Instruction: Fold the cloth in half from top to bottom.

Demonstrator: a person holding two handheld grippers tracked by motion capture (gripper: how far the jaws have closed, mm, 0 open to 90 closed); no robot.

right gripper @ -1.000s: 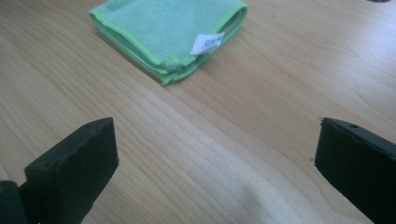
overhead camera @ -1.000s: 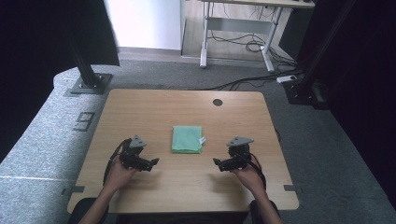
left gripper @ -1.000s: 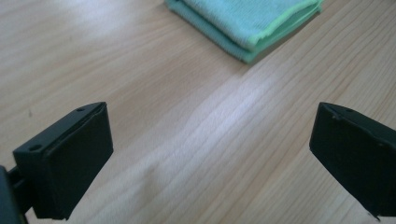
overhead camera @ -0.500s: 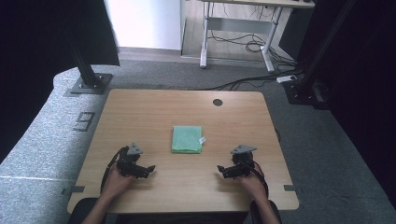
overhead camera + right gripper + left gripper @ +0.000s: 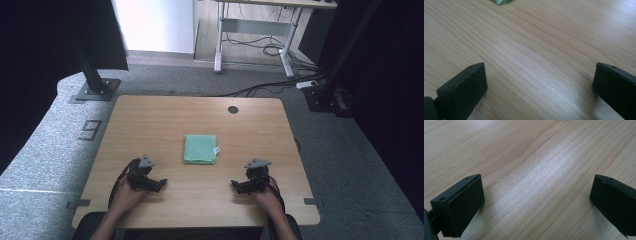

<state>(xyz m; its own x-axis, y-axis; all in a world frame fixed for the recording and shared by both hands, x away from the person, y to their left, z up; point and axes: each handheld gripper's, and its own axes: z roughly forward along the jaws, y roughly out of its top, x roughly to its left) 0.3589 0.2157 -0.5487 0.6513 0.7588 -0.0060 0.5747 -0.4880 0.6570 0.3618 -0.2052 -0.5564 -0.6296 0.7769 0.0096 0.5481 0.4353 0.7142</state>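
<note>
While both grippers rest low at the near edge of the table (image 5: 150, 115), the folded green cloth (image 5: 200, 149) lies flat in the middle of the table, apart from both of them. The left gripper (image 5: 159, 183) sits to the near left of the cloth, and its jaws stand wide apart with nothing between them; in the left gripper view there is bare wood grain between the two black jaws. The right gripper (image 5: 236, 186) sits to the near right of the cloth, jaws also spread and empty. In the right gripper view a small corner of the green cloth (image 5: 502, 2) shows at the far edge, so this gripper is turned roughly toward it.

A small white tag (image 5: 217, 150) sticks out at the right side of the cloth.

My judgement is that the cloth is the thing to be handled, and no hold on it is made at present. The cloth is thin and lies close on the wood. If a jaw comes down too steep, it may push the cloth along the smooth table and not get under it. If a jaw takes one layer alone, the fold may open when lifted. Pulling from one side alone may also wrinkle the neat square.
</note>
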